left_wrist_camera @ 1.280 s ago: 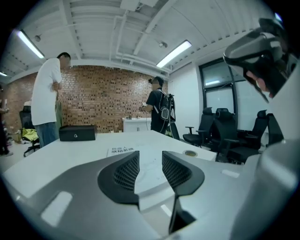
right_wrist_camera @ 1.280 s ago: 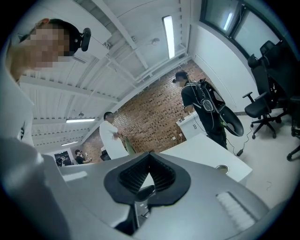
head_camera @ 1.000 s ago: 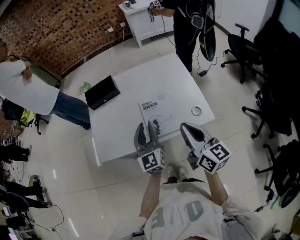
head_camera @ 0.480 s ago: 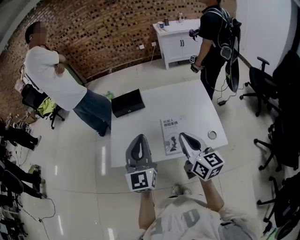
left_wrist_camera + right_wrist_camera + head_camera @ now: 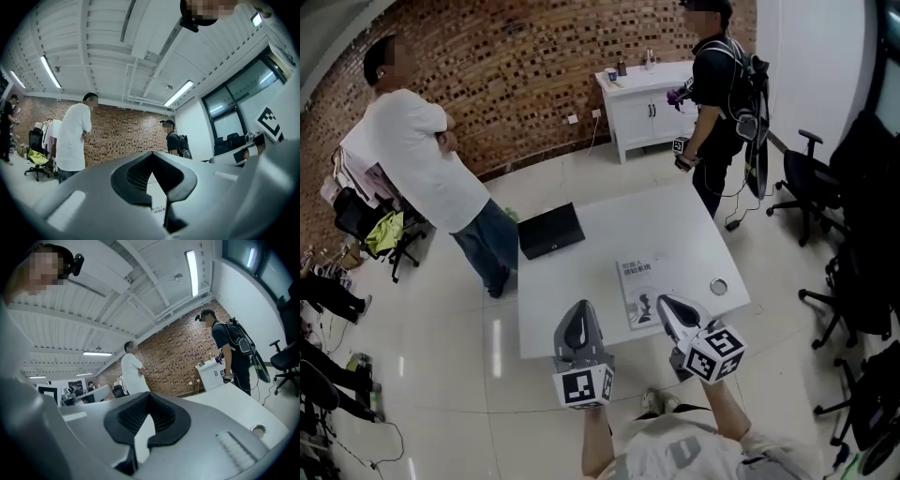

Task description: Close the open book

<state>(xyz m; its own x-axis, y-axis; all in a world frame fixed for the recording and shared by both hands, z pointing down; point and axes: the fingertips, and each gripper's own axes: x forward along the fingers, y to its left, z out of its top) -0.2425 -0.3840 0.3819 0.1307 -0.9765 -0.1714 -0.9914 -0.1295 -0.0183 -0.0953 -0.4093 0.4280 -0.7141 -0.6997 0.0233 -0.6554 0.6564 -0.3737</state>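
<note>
While the left gripper (image 5: 578, 311) and right gripper (image 5: 667, 305) are hovering with jaws pinched together and empty, the white book (image 5: 642, 292) is lying closed, its long axis running six to twelve o'clock, title toward twelve.

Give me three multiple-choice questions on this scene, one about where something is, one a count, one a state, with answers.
1. Where does the flat black object lie relative to the book?
A. Beyond it, to the left
B. On top of it
C. Nearer the person

2. How many things lie on the white table?
A. One
B. Three
C. Five

3. How do the left gripper's jaws stand?
A. Wide apart
B. Clamped on a pen
C. Together, empty

Answers:
1 A: in the head view it sits by the far left corner, apart from the book.
2 B: the black object, the book and a small ring.
3 C: the left gripper view shows the jaws meeting with nothing between them.
</note>
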